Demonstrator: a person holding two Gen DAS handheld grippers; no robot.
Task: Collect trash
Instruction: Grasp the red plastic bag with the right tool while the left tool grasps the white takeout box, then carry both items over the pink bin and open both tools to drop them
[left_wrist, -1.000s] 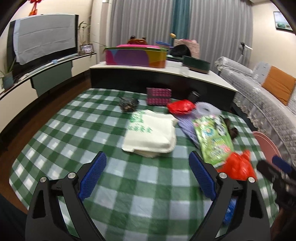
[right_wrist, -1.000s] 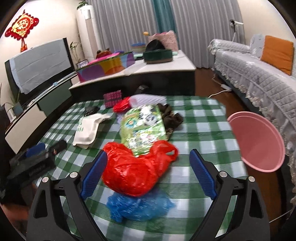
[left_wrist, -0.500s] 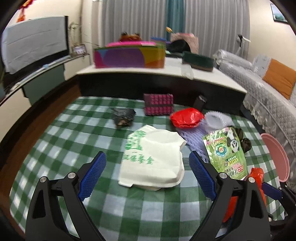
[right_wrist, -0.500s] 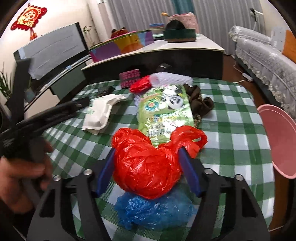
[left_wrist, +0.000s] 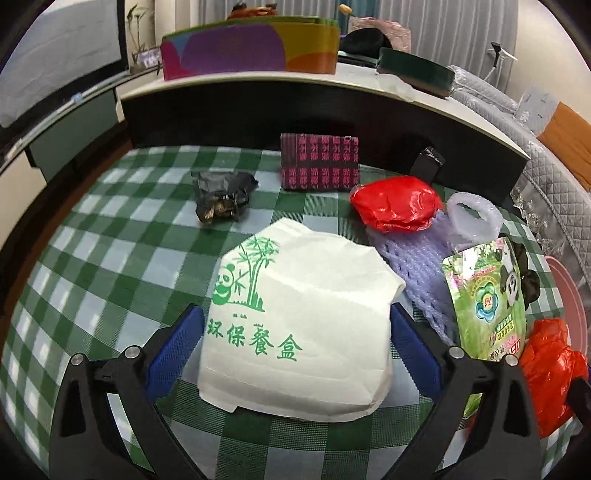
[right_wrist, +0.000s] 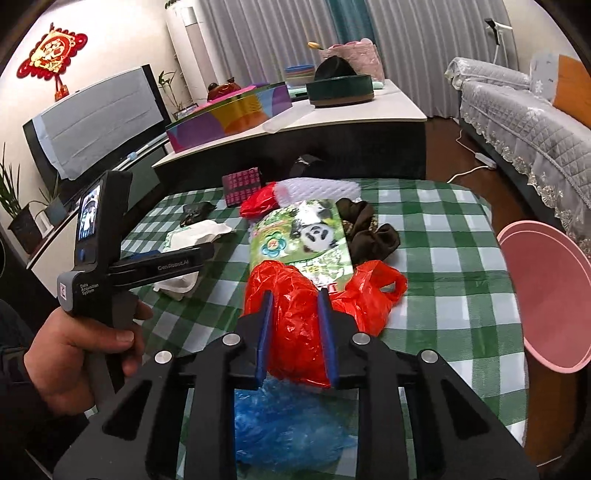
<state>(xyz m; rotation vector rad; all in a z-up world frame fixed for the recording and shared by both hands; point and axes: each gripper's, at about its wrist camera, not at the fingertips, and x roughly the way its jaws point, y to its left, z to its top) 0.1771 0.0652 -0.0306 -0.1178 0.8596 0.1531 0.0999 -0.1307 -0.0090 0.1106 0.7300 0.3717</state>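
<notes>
On the green checked tablecloth (left_wrist: 110, 258), the left gripper (left_wrist: 297, 334) stands spread wide with its jaws opening, the white takeaway box bag (left_wrist: 303, 317) lying between its blue pads, seemingly not squeezed. To the right, nearer the pink basin (right_wrist: 546, 299), the right gripper (right_wrist: 295, 332) is closing, its pads pinching the crumpled red plastic bag (right_wrist: 291, 295), which lies over a blue plastic bag (right_wrist: 288, 424).

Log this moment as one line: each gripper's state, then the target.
left gripper: open, straddling white meal box | right gripper: jaws closing on red plastic bag | pink basin: beside table, empty
</notes>
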